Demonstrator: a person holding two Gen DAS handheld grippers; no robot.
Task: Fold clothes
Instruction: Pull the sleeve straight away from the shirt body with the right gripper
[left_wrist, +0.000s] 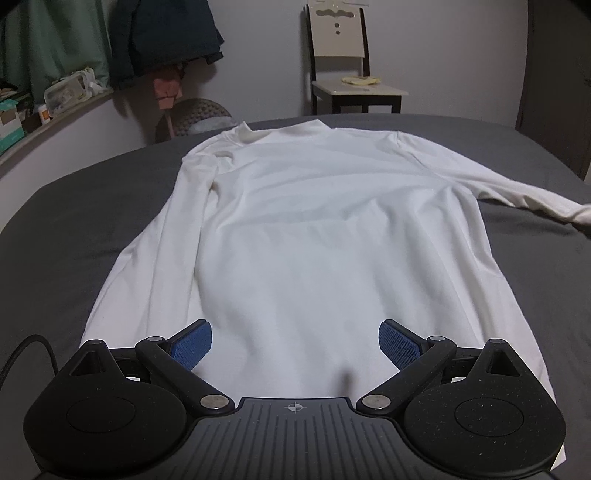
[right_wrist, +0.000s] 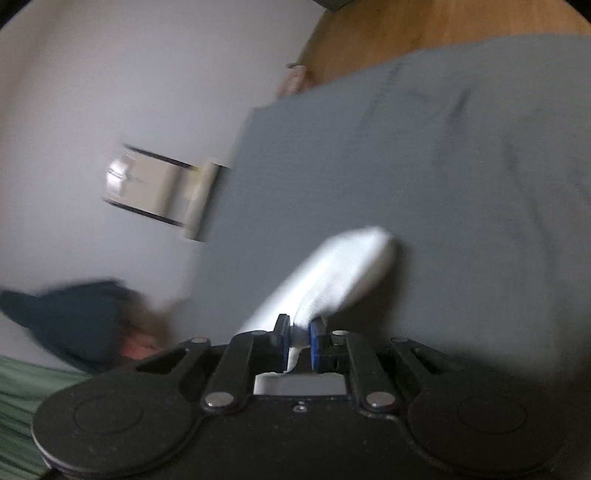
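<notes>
While the left claw (left_wrist: 294, 345) gapes, the right claw (right_wrist: 299, 339) pinches the shirt sleeve (right_wrist: 332, 273).

White long-sleeved top laid flat on a grey bed

The top (left_wrist: 314, 229) is spread out lengthwise on the grey bed sheet (left_wrist: 74, 221), with its high collar (left_wrist: 280, 129) at the far end and its hem nearest the left wrist camera. The body is mostly smooth, marked by faint creases. 1 sleeve (left_wrist: 147, 243) is laid straight down along the left side of the body, touching it. The other sleeve (left_wrist: 517, 192) is stretched out to the right, away from the body. In the blurred right wrist view, the ribbed cuff (right_wrist: 340, 269) of a sleeve is seen raised over the sheet, pinched at 1 edge.
</notes>
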